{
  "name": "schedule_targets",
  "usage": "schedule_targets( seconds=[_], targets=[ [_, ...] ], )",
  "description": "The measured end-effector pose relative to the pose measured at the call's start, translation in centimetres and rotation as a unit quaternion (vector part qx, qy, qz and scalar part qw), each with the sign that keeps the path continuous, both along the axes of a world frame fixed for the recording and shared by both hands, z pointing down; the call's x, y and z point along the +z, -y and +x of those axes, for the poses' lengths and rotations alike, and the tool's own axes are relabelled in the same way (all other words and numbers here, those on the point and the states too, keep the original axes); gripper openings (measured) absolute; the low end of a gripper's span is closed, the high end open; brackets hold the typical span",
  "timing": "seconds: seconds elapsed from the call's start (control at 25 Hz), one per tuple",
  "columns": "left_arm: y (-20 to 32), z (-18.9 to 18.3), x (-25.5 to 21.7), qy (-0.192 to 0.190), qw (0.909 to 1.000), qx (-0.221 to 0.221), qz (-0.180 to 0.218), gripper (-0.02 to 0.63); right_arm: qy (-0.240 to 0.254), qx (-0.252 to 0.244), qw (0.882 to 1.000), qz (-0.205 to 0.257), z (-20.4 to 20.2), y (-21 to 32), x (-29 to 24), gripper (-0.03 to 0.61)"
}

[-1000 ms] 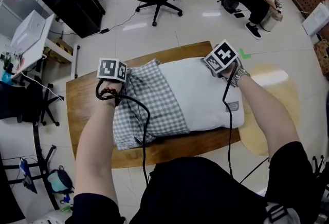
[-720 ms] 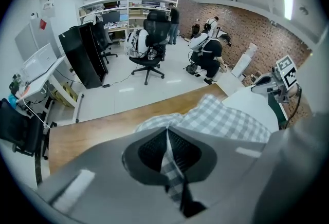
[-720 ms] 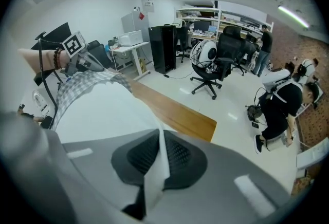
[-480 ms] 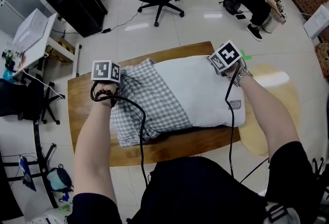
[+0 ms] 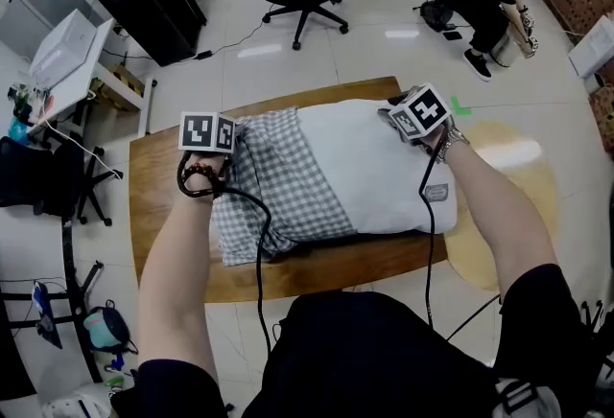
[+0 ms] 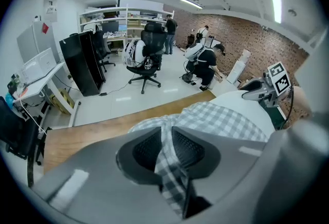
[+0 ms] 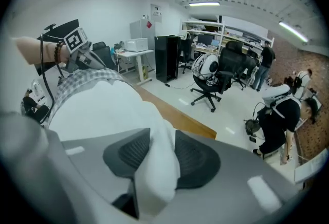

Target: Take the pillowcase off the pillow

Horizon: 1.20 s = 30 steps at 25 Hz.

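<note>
Pillowcase [image 5: 273, 186], grey-and-white check, lies bunched over the left end of the white pillow [image 5: 374, 172] on the wooden table [image 5: 153, 215]. At the case's far left corner, the left gripper [image 6: 167, 153] has a fold of checked cloth between its jaws; they stand narrow and are opening, pads touching the cloth. The pillow's right part is bare. At its far right corner, the right gripper [image 7: 157, 159] has the white corner between its jaws, which stand wider and are opening, pads against it.
</note>
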<state>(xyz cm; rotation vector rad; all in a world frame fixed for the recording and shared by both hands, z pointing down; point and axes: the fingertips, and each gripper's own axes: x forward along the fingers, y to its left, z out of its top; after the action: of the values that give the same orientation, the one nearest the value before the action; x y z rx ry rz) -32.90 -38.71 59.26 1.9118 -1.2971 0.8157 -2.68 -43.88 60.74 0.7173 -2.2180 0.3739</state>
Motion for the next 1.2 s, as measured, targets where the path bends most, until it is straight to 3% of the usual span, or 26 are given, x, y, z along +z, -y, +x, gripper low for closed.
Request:
schedule_targets(
  seconds=[0.16, 0.64, 1.2],
  targets=[
    [-1.0, 0.6, -1.0, 0.0, 0.9997, 0.0, 0.025, 0.11, -0.005, 0.001, 1.0, 0.029, 0.5, -0.6, 0.0, 0.175],
    [-4.2, 1.6, -2.3, 0.004, 0.9977, -0.026, 0.061, 0.11, -0.004, -0.019, 0.998, 0.054, 1.6, -4.3, -1.3, 0.179],
    [-11.8, 5.3, -1.9, 0.019, 0.9918, -0.062, 0.11, 0.11, -0.008, -0.1, 0.99, 0.103, 1.8, -13.4, -2.1, 0.199]
  ],
)
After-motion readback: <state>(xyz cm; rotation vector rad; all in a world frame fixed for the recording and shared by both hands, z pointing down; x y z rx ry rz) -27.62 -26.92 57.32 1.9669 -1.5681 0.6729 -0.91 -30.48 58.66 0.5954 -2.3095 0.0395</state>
